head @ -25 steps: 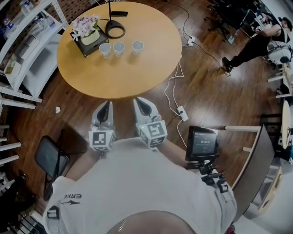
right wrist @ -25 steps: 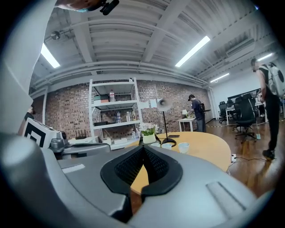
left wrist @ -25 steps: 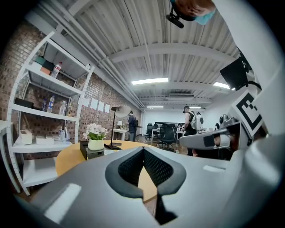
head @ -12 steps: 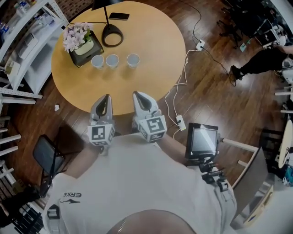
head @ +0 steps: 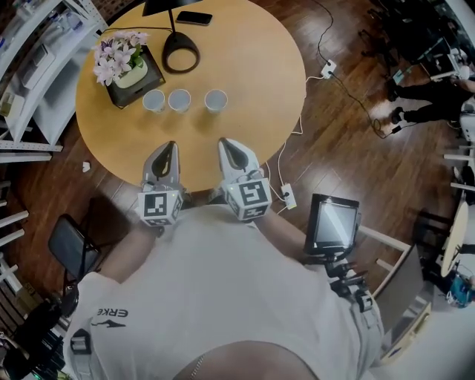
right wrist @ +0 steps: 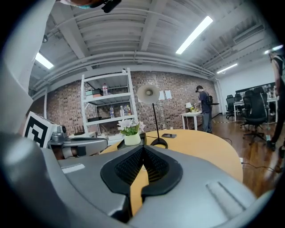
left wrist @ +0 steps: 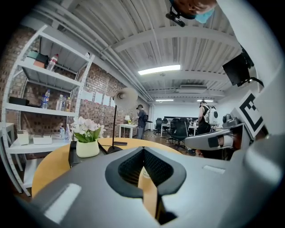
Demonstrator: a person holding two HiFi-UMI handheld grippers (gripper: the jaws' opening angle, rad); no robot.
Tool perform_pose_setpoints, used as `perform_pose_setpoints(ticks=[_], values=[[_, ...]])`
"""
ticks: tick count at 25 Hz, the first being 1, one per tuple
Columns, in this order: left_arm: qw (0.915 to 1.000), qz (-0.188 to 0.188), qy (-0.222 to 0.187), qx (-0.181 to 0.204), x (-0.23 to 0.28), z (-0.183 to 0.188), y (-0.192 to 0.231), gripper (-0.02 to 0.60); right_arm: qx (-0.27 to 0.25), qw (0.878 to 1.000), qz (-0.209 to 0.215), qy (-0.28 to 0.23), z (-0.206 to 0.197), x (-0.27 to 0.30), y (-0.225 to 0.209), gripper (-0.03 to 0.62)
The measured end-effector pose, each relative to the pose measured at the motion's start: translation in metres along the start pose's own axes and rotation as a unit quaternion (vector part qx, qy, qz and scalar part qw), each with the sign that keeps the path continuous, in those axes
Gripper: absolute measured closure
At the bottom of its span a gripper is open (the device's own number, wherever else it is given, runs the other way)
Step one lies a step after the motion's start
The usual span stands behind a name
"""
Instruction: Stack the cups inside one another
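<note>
Cups, three of them, stood upright in a row on the round wooden counter. The two on the left were close together and the right cup was a little apart. None sat inside another. Behind the row, a dark tray carried a pot of pale flowers. Beside the tray was the round base of a lamp, and a phone lay near the far edge.

My left claw and my right claw hung side by side over the near rim of the counter. Both pointed toward the row and both were well short of the cups. Each was clenched, its ribbed pads pressed together with nothing between them, as both gripper views showed plainly.

On the wooden floor to my right, a white cable ran to a power strip, and a small screen sat on a stand close to my side. White shelving stood to the left of the counter.
</note>
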State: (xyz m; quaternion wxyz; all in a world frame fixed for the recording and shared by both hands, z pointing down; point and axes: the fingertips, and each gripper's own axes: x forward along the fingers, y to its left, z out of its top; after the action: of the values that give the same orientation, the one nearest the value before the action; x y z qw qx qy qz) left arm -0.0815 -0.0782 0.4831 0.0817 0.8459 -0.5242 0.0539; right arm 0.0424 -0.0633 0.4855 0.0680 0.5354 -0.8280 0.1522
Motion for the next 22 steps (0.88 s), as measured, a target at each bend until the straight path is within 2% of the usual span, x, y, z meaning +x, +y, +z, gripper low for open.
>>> perform_pose_setpoints(ticks=[12, 22], values=[[0.9985, -0.029, 0.045, -0.012, 0.05, -0.028, 0.02, 0.58, -0.01, 0.999, -0.019, 0.045, -0.015, 0.051, -0.018, 0.58], [0.9926, -0.03, 0.115, -0.024, 0.088, -0.095, 0.04, 0.58, 0.01, 0.993, -0.042, 0.106, -0.069, 0.092, -0.042, 0.58]])
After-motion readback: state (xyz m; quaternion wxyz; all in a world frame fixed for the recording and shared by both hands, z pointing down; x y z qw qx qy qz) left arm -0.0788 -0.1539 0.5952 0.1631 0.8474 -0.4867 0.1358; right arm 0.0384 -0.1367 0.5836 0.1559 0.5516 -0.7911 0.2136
